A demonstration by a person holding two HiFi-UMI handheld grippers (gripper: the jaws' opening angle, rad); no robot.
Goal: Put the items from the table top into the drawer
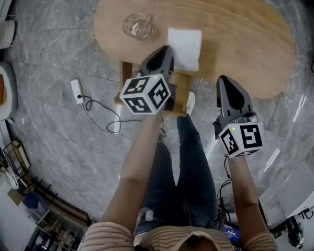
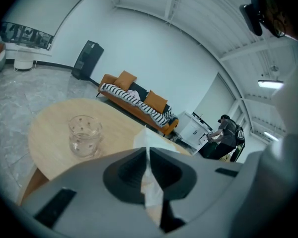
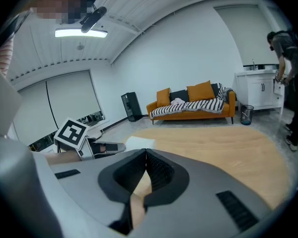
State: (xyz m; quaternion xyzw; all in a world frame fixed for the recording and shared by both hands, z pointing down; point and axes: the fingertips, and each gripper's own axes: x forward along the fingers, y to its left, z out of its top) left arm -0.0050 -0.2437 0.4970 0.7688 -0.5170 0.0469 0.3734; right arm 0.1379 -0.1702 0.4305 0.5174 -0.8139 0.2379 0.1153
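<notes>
A clear glass jar (image 1: 138,26) (image 2: 84,135) stands on the wooden table (image 1: 240,30), at its left part. Right of the jar is a white tissue (image 1: 184,48) (image 2: 150,142). My left gripper (image 1: 167,50) (image 2: 145,150) is shut on the tissue's near-left edge, and the white sheet runs up between its jaws. A wooden drawer (image 1: 182,85) juts open from under the table's near edge, mostly hidden by the left gripper. My right gripper (image 1: 224,80) (image 3: 143,152) hovers at the table's near edge to the right, shut with nothing between its jaws.
A white power strip (image 1: 76,90) with a black cable lies on the marble floor at the left. The holder's legs stand right below the drawer. An orange sofa (image 2: 134,100) lines the far wall. Someone stands at a white cabinet (image 2: 227,133).
</notes>
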